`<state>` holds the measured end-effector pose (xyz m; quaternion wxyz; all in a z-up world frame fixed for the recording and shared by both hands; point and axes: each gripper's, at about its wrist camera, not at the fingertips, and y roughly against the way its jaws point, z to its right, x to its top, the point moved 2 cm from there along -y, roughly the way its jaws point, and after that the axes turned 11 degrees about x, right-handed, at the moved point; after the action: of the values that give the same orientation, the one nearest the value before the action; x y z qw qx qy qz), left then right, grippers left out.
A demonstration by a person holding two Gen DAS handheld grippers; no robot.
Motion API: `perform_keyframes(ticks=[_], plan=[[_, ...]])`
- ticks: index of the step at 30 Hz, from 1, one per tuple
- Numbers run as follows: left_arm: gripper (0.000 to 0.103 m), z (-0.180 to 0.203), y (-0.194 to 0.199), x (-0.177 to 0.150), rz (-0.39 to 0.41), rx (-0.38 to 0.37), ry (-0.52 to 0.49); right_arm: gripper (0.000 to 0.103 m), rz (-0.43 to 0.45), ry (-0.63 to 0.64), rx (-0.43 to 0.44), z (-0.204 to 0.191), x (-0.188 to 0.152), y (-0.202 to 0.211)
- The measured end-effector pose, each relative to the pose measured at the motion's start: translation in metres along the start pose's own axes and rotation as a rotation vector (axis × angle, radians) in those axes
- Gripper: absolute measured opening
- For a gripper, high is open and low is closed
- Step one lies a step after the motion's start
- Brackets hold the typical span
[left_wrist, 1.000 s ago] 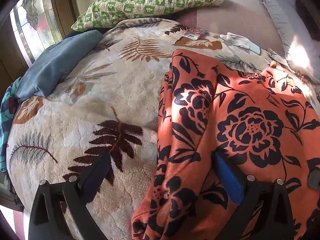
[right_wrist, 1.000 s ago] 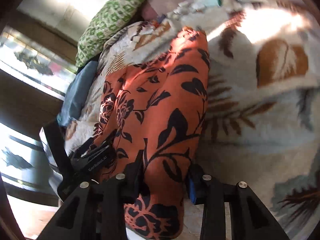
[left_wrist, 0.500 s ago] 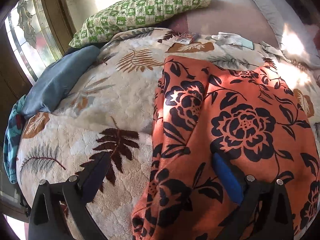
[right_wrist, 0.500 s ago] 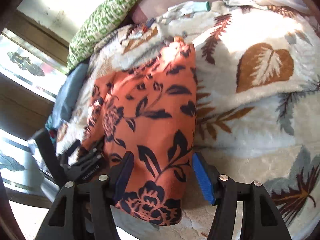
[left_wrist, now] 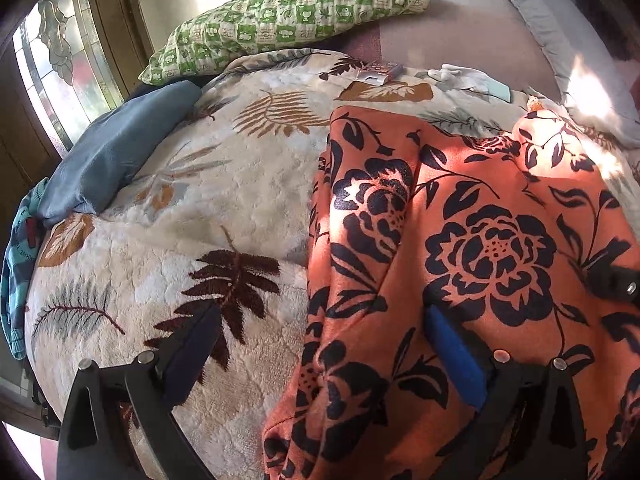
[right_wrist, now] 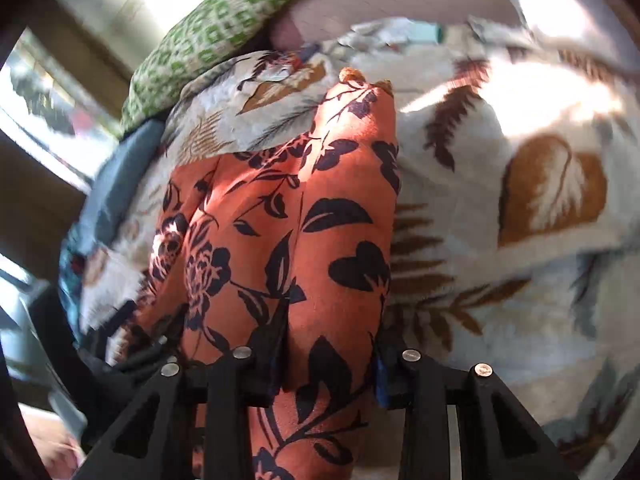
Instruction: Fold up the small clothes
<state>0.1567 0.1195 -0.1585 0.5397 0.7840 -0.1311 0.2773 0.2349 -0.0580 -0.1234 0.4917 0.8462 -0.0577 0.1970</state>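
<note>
An orange garment with black flowers (left_wrist: 472, 248) lies on a leaf-patterned blanket (left_wrist: 200, 208) on the bed. My left gripper (left_wrist: 320, 344) is open, its jaws straddling the garment's left edge: the right blue pad (left_wrist: 452, 356) rests on the cloth, the left pad (left_wrist: 192, 348) is over the blanket. My right gripper (right_wrist: 328, 352) is shut on the near right edge of the garment (right_wrist: 320, 232), with cloth bunched between its jaws. The right gripper's tip also shows in the left wrist view (left_wrist: 616, 276).
A green checked pillow (left_wrist: 288, 16) lies at the head of the bed. A blue cloth (left_wrist: 116, 148) and a teal garment (left_wrist: 16, 264) lie at the left edge by the window. Small items (left_wrist: 380, 74) and a white glove (left_wrist: 468, 78) lie beyond the garment.
My right gripper was open around the garment's edge half a second ago and has now closed on it. The left gripper stays open in place.
</note>
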Motion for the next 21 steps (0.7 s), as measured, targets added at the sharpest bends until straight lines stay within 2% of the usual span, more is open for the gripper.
perform_keyframes(ticks=[1, 3, 4, 6, 8, 10, 12, 13, 16, 18, 20, 21], plan=[[0.102, 0.001, 0.000, 0.000, 0.000, -0.008, -0.003, 0.036, -0.044, -0.014, -0.026, 0.008, -0.002, -0.016], [0.102, 0.002, 0.002, 0.000, 0.013, 0.004, -0.012, 0.051, -0.028, -0.138, 0.030, 0.033, -0.003, -0.025], [0.102, 0.001, 0.002, 0.000, 0.013, 0.001, -0.008, 0.054, -0.019, -0.164, 0.044, 0.035, -0.001, -0.021], [0.102, -0.005, 0.003, 0.000, -0.004, -0.030, 0.026, 0.068, -0.028, -0.088, 0.000, 0.023, 0.003, -0.010], [0.101, -0.020, 0.007, 0.003, -0.023, -0.123, 0.108, 0.068, -0.005, -0.046, -0.032, 0.013, 0.007, 0.009], [0.101, -0.050, 0.018, 0.008, -0.001, -0.222, 0.242, 0.069, 0.091, -0.079, -0.001, 0.010, 0.010, 0.037], [0.101, -0.085, 0.026, 0.010, 0.012, -0.310, 0.368, 0.072, 0.155, -0.083, 0.070, -0.002, 0.014, 0.058], [0.101, -0.100, 0.025, 0.009, -0.007, -0.348, 0.414, 0.073, 0.162, -0.076, 0.126, -0.010, 0.014, 0.061], [0.101, -0.121, 0.010, -0.003, -0.127, -0.480, 0.461, 0.074, 0.105, -0.062, 0.287, -0.035, 0.013, 0.045], [0.101, -0.117, -0.001, -0.015, -0.212, -0.510, 0.441, 0.074, 0.048, -0.084, 0.343, -0.042, 0.006, 0.019], [0.101, -0.107, -0.008, -0.023, -0.279, -0.532, 0.406, 0.074, -0.067, -0.169, 0.403, -0.038, -0.009, -0.019], [0.101, -0.101, -0.010, -0.026, -0.308, -0.552, 0.390, 0.074, -0.079, -0.178, 0.388, -0.035, -0.014, -0.032]])
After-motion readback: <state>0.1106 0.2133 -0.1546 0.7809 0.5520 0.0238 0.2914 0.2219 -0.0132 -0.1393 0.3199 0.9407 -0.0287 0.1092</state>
